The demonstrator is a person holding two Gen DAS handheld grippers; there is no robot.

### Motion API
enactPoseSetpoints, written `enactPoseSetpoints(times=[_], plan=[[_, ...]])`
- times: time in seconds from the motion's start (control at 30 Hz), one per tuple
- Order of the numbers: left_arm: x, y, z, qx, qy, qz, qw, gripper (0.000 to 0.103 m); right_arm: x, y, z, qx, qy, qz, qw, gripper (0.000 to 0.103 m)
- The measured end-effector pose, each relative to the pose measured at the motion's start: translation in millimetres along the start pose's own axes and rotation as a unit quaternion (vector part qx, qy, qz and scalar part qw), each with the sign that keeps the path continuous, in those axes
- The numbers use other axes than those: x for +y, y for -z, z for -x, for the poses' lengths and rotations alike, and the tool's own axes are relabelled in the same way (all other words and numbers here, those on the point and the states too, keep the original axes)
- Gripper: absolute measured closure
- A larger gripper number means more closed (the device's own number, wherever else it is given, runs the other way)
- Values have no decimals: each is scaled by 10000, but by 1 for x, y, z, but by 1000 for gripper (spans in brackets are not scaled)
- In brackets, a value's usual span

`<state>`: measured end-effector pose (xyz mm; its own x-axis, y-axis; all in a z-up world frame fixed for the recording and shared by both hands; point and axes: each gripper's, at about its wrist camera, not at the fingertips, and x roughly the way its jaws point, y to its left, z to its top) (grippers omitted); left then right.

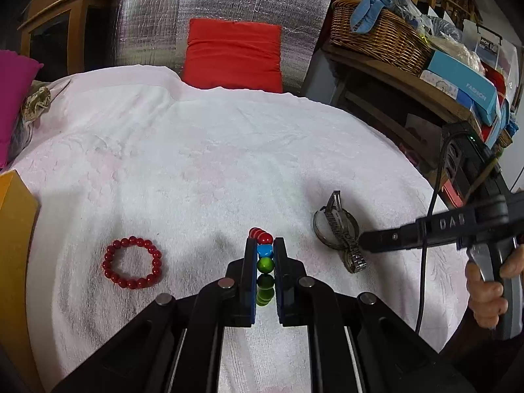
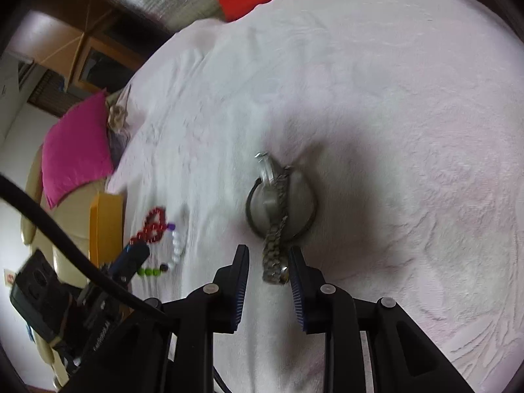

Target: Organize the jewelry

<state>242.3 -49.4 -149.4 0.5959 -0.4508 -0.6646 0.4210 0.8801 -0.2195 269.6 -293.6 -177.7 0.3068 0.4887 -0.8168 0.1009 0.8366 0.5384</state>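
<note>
While the left gripper (image 1: 265, 245) keeps its fingers (image 1: 249, 262) closed tightly on a string of coloured beads (image 1: 264, 263), the right gripper (image 2: 268, 262) stands with its fingers (image 2: 241, 271) a little apart around the end of a metal watch (image 2: 276, 229). No earlier picture is at hand, so I say only that the right fingers do not press the watch band; it lies between them, close to the right-hand one.

Between the left fingers I see green beads, a blue one and then red ones at the tips. From the right wrist view, white and purple beads of the same string lie on the cloth beyond them.

Just beyond the right fingers the watch lies across a thin round bangle (image 2: 308, 216), touching it. Well to the left of the left fingers rests a red bead bracelet (image 1: 132, 263), alone and flat on the white towel (image 1: 229, 137) that covers the bed.

Further left, an orange box (image 1: 14, 229) stands at the edge of the towel; I cannot tell if it is meant for the jewelry.

I judge the task is at an early stage: all pieces are on the towel, none is sorted into a container, and the watch, bangle and bracelet remain to be placed.
</note>
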Motion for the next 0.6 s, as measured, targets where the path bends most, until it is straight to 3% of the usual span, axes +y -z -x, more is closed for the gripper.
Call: enactPoseSetpoints(times=[0.27, 0.43, 0.53, 0.6], plan=[[-2, 0, -2, 46, 16, -11, 10000, 93, 14, 7, -21, -31, 702, 211, 9973, 74], [0, -1, -2, 47, 10, 66, 10000, 93, 28, 16, -25, -294, 1152, 770, 9899, 76], [2, -2, -1, 36, 21, 81, 10000, 93, 30, 18, -22, -346, 1185, 848, 9887, 77], [3, -2, 0, 24, 23, 91, 10000, 93, 24, 15, -17, -303, 925, 652, 9931, 77]])
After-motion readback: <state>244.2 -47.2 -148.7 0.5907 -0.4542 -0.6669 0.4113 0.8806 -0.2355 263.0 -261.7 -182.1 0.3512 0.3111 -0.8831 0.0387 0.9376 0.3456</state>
